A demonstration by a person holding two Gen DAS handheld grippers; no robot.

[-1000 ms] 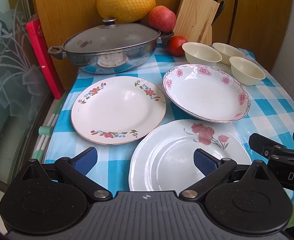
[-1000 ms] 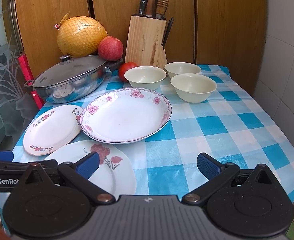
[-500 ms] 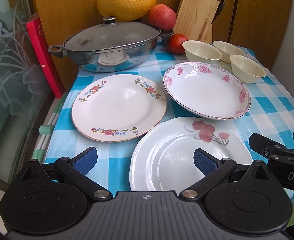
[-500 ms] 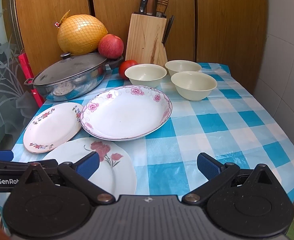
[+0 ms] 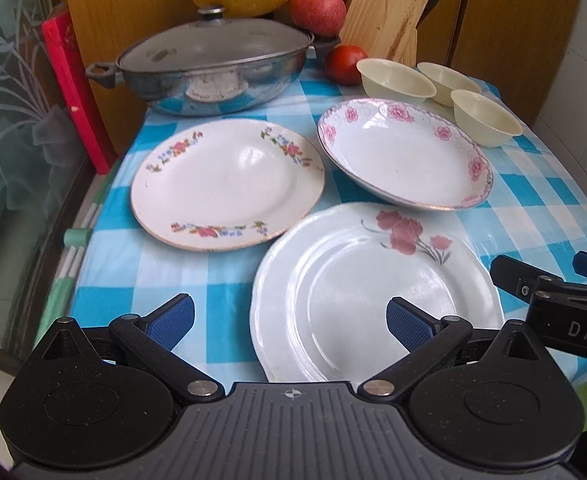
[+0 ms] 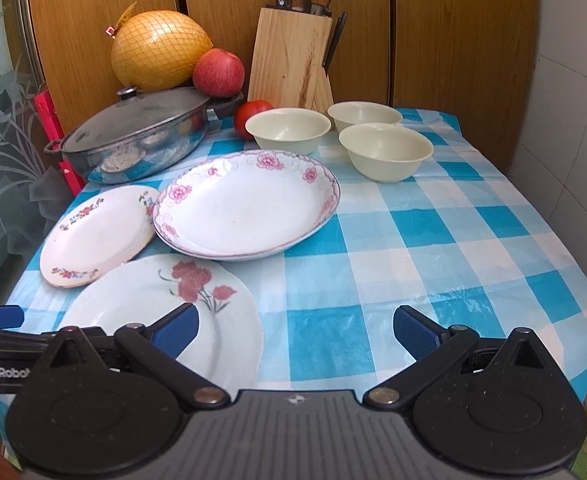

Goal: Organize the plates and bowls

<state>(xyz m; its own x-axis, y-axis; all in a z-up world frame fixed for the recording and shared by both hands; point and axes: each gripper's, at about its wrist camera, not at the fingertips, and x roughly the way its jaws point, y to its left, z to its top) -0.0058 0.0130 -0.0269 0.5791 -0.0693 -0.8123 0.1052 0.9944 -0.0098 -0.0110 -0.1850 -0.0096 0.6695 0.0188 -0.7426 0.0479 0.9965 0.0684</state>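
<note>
Three plates lie on the blue checked tablecloth: a white plate with a red flower [image 5: 373, 292] [image 6: 165, 312] nearest me, a multicolour-flowered plate [image 5: 225, 184] [image 6: 97, 236] to the left, and a deep pink-flowered plate [image 5: 405, 152] [image 6: 245, 204] behind. Three cream bowls [image 5: 395, 78] [image 6: 385, 152] stand at the back right, apart from each other. My left gripper [image 5: 289, 322] is open, low over the near edge of the red-flower plate. My right gripper [image 6: 295, 330] is open above bare cloth just right of that plate. Neither holds anything.
A lidded metal pan [image 5: 213, 68] [image 6: 137, 136] sits at the back left, with a netted pomelo [image 6: 161, 54], an apple [image 6: 218, 72], a tomato [image 6: 253, 114] and a knife block [image 6: 293, 60] against the wooden wall. A red board [image 5: 73, 88] leans at the left edge.
Both grippers have moved forward and lower toward the table, so the plates sit closer in view. Both stay open, and no dish has moved.
</note>
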